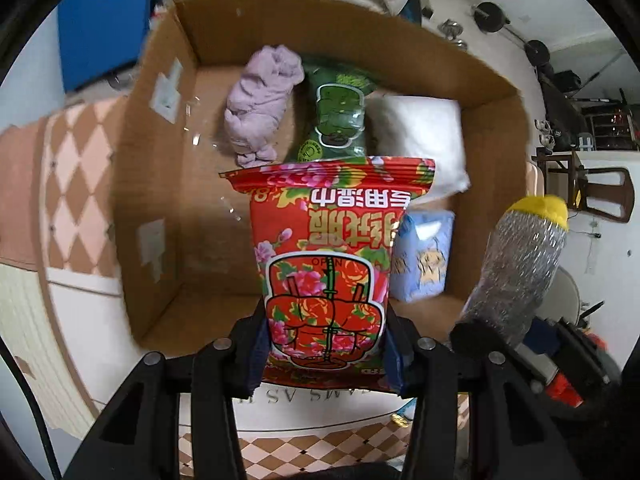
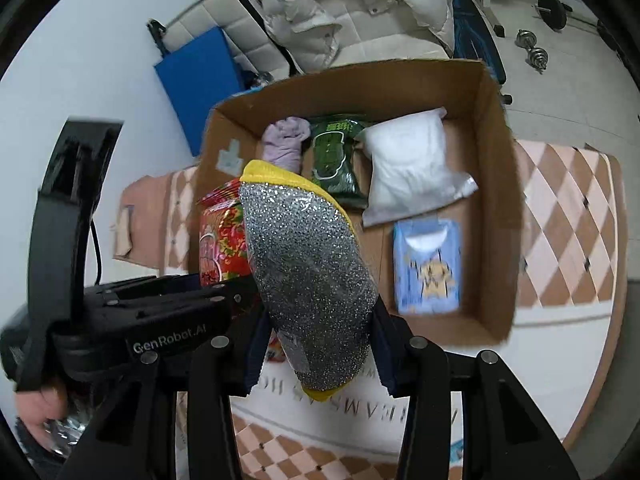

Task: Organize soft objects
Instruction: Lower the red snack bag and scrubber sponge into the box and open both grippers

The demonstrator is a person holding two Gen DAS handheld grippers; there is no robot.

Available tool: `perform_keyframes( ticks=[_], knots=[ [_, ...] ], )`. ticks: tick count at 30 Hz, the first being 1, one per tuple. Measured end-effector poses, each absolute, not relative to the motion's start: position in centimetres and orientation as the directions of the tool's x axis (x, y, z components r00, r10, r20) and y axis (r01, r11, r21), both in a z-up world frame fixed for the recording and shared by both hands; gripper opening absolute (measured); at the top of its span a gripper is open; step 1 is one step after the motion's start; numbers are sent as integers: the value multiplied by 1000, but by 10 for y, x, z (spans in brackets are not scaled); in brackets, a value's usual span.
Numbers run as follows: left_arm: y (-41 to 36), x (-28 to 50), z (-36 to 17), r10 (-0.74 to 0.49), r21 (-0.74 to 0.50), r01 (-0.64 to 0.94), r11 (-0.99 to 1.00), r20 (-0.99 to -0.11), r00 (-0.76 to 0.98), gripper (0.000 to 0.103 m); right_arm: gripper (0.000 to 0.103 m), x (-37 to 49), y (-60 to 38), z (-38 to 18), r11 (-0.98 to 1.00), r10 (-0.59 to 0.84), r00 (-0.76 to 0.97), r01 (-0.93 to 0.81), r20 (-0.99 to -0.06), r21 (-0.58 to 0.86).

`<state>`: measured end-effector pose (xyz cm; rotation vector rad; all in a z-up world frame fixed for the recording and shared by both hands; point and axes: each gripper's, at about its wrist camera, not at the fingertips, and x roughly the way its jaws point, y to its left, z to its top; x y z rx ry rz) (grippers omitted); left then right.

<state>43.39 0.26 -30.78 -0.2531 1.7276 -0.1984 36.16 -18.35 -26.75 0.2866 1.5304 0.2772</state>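
My left gripper [image 1: 326, 354] is shut on a red flowered wet-wipe pack [image 1: 326, 264], held above the near side of an open cardboard box [image 1: 160, 184]. My right gripper [image 2: 320, 348] is shut on a silver glitter sponge with yellow edges [image 2: 308, 264], just right of the red pack [image 2: 220, 240]; the sponge [image 1: 520, 264] also shows in the left wrist view. Inside the box [image 2: 492, 184] lie a lilac cloth [image 1: 260, 104], a green pack [image 1: 338, 120], a white pouch [image 1: 420, 140] and a light blue tissue pack [image 1: 424, 256].
The box stands on a round rug with a pink and brown diamond pattern [image 2: 568, 224]. A blue mat [image 2: 200, 80] and a white padded jacket [image 2: 352, 12] lie beyond it. Dumbbells [image 2: 536, 52] sit on the floor at far right. A hand [image 2: 36, 416] holds the left gripper.
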Motion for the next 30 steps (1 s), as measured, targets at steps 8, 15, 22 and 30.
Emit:
perform_keyframes(
  ticks=[8, 15, 22, 30],
  knots=[
    [3, 444, -360, -299, -292, -67, 954, -908, -293, 44, 48, 404, -177, -340, 950, 311, -73, 16, -947, 311],
    [0, 444, -371, -300, -296, -65, 953, -892, -337, 45, 51, 415, -177, -369, 953, 302, -121, 12, -945, 303],
    [23, 450, -346, -278, -267, -76, 961, -922, -270, 87, 103, 426, -185, -373, 958, 282, -112, -15, -953, 285],
    [29, 442, -298, -141, -141, -3, 990, -982, -129, 97, 103, 424, -188, -348, 980, 195, -83, -26, -977, 198]
  ],
)
